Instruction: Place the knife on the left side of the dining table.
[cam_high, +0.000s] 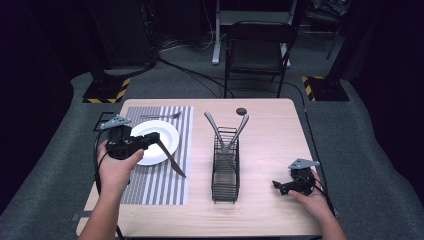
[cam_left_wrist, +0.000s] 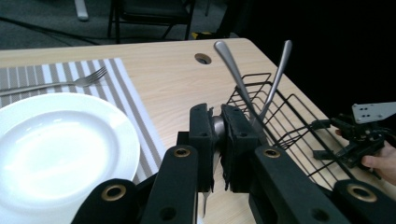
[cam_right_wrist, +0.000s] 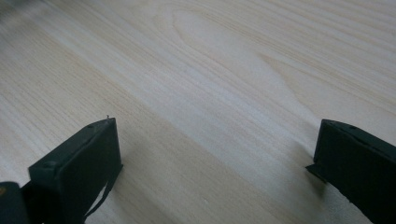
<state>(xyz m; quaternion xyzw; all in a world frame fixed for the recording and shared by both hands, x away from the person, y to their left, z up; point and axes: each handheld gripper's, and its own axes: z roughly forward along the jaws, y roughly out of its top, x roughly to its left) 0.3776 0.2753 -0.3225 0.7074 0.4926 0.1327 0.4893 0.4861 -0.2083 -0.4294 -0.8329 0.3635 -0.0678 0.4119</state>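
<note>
dim lab, hazard-striped stand bases (cam_high: 106, 92), floor cables (cam_high: 190, 72)

high view: looked from above the near edge, forward and down on the whole table (cam_high: 265, 125) | left gripper view: sat low and close over the plate (cam_left_wrist: 56, 149), faced across to the wire rack (cam_left_wrist: 280, 121) | right gripper view: very near the bare wood | shared: high and left views both had plate, rack, fork (cam_left_wrist: 60, 83)

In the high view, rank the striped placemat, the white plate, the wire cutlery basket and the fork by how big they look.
1. Striped placemat, largest by far.
2. White plate and wire cutlery basket: similar apparent extent, and the left gripper covers part of the plate, so I won't rank them.
3. Fork, smallest.
</note>
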